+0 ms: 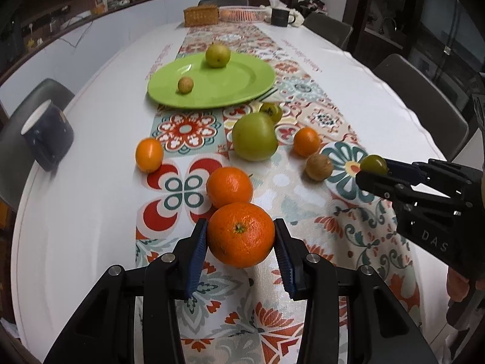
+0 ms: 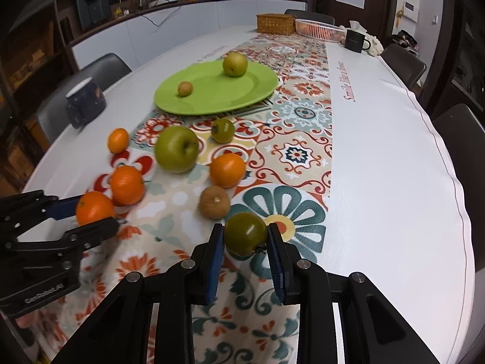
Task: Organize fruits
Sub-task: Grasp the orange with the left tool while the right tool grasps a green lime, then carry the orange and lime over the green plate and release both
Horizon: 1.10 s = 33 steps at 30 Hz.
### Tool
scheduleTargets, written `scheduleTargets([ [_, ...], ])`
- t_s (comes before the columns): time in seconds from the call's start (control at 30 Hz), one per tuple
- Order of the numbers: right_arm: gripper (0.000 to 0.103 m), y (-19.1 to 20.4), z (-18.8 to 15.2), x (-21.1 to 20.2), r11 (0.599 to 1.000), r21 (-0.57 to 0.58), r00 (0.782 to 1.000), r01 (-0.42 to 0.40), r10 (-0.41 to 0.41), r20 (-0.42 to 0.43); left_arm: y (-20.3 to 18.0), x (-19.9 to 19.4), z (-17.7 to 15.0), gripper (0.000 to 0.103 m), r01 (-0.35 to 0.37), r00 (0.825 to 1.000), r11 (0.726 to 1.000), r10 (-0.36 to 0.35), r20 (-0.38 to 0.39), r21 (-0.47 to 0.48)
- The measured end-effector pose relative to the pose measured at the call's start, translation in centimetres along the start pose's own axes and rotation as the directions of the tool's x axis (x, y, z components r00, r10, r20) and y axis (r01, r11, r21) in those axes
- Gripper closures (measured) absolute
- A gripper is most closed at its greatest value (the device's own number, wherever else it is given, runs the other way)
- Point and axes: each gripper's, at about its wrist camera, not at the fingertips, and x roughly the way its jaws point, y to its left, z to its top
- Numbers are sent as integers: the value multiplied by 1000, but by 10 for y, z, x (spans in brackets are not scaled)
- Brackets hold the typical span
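Note:
My left gripper (image 1: 241,236) is shut on a large orange (image 1: 241,234), seen from the side as the orange (image 2: 94,207) in the left gripper (image 2: 97,212). My right gripper (image 2: 245,236) is shut on a small green tomato (image 2: 245,233), lifted a little off the cloth; the left wrist view shows that tomato (image 1: 374,163) in the right gripper (image 1: 371,171). A green plate (image 1: 242,82) farther back holds a pale green fruit (image 1: 217,55) and a small tan fruit (image 1: 185,84). Loose on the cloth lie a green apple (image 1: 254,136), several oranges, a brown fruit (image 1: 319,167) and another green tomato (image 1: 271,111).
A dark blue mug (image 1: 47,135) stands near the table's left edge. At the far end are a wicker box (image 1: 201,15), a pink basket (image 1: 241,13) and a black mug (image 1: 280,16). Chairs line both sides. White tablecloth stretches right of the patterned runner (image 2: 303,115).

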Motion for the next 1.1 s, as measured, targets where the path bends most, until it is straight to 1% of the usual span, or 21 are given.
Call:
scheduleTargets([
  [0.27, 74, 11, 6, -31, 1000, 14, 997, -22, 21, 74, 2, -27, 8, 61, 10, 998, 1000, -11, 68, 13],
  [0.53, 74, 24, 20, -56, 1000, 0, 989, -22, 22, 145, 10, -52, 19, 61, 8, 989, 1000, -11, 145, 20],
  [0.83, 74, 35, 46, -66, 1000, -20, 977, -24, 28, 210, 24, -66, 45, 61, -11, 976, 1000, 6, 218, 22],
  [1.1, 74, 40, 80, -61, 999, -34, 969, -21, 29, 246, 37, -71, 74, 61, -29, 963, 999, 18, 270, 38],
])
